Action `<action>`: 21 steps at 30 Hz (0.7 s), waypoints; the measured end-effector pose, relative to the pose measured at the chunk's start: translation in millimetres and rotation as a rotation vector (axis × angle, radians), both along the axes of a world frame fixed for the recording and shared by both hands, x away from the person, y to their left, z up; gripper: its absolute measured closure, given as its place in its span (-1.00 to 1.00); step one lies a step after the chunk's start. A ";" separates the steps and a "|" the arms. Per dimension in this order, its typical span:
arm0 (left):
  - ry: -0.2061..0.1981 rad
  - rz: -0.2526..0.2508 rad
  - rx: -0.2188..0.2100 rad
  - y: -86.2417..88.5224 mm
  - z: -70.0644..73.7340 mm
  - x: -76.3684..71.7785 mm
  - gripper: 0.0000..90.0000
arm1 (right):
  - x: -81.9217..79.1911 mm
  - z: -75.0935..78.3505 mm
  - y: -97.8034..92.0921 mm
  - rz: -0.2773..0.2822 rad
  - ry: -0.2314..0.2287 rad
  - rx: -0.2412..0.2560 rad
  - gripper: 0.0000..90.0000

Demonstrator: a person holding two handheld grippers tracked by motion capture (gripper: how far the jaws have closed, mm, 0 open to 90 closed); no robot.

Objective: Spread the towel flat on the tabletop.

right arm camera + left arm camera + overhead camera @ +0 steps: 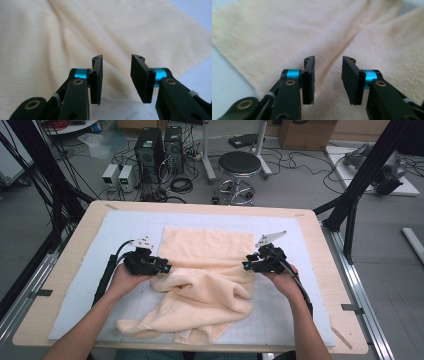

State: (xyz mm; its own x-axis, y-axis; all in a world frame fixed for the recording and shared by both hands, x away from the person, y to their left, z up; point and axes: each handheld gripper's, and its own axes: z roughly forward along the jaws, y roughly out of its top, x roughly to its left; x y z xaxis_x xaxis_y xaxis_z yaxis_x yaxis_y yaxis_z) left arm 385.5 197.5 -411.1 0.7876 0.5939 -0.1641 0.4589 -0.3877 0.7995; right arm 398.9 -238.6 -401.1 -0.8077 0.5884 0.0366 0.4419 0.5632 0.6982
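Both claws [328, 80] [117, 80] gape over unlabelled towel [210, 270].

both hand-held grippers [167, 268] [245, 265] gape, jaws facing inward.

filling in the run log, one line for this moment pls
left hand-held gripper open over towel | right hand-held gripper open at towel edge | towel half bunched on mat

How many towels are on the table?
1. The peach towel lies mid-table on the pale blue mat, between the left gripper and right gripper; its near half is bunched up.
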 end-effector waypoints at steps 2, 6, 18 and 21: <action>-0.019 0.044 -0.005 4.9 0.1 3.7 0.35 | 6.1 -0.9 -2.4 -0.022 -0.001 -0.008 0.30; -0.004 0.145 0.044 8.7 -8.3 15.6 0.36 | 16.7 -6.0 2.6 -0.063 -0.019 -0.072 0.28; 0.004 0.239 0.098 -8.9 -14.9 56.5 0.36 | 52.9 -16.0 9.5 -0.142 -0.034 -0.105 0.22; 0.000 0.239 0.079 -10.0 -9.1 67.0 0.31 | 61.7 -18.0 8.2 -0.153 -0.031 -0.088 0.21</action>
State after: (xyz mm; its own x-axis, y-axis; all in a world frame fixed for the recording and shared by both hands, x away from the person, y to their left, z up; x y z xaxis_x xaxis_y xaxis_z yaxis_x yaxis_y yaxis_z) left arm 452.4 187.5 -420.3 0.6230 0.7745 -0.1094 0.5449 -0.3294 0.7711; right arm 460.6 -230.4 -419.1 -0.7083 0.7046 -0.0437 0.5063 0.5502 0.6640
